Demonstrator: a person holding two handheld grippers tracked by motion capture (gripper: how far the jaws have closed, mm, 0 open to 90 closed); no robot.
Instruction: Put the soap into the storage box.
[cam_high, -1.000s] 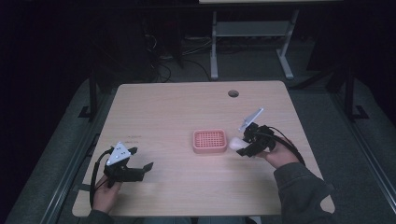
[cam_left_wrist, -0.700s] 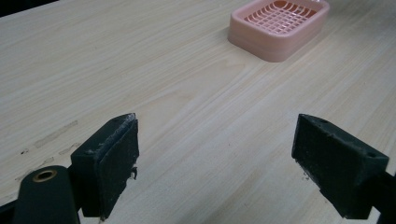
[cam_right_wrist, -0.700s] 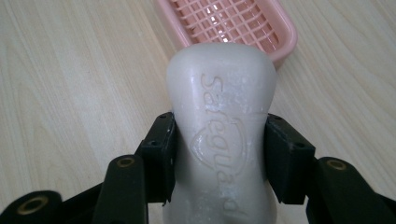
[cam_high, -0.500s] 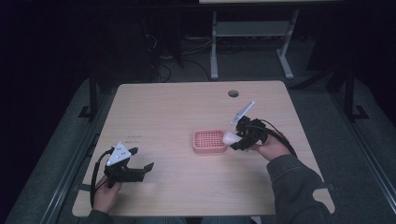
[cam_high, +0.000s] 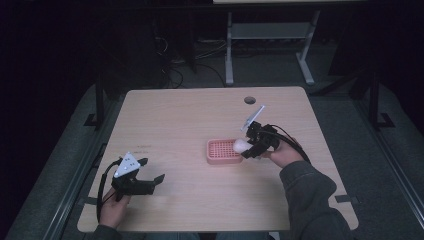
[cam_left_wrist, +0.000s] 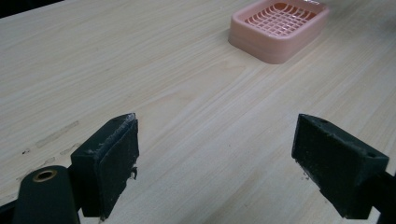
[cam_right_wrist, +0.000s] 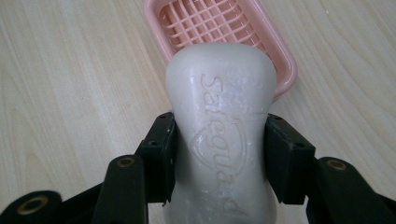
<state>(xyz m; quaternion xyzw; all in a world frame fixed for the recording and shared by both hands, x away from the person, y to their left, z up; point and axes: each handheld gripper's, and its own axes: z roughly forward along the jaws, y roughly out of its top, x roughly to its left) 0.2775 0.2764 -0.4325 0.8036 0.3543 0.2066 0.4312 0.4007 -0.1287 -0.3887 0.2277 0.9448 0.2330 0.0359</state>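
While we hold the white soap bar (cam_right_wrist: 219, 126) pinched between the pads of our right gripper (cam_high: 248, 148), it hangs over the near rim of the pink soap dish (cam_right_wrist: 280, 60), so the pick-up looks done and the setting-down is left. Smooth, waxy and rounded, the bar carries an embossed brand name on its face. Our left gripper (cam_high: 149, 178) rests near the table's front edge, jaws spread wide with nothing between them. Farther off, the dish is glossy plastic, rectangular with rounded corners and a slotted grid floor, sitting on the pale wood-grain table (cam_high: 180, 115).
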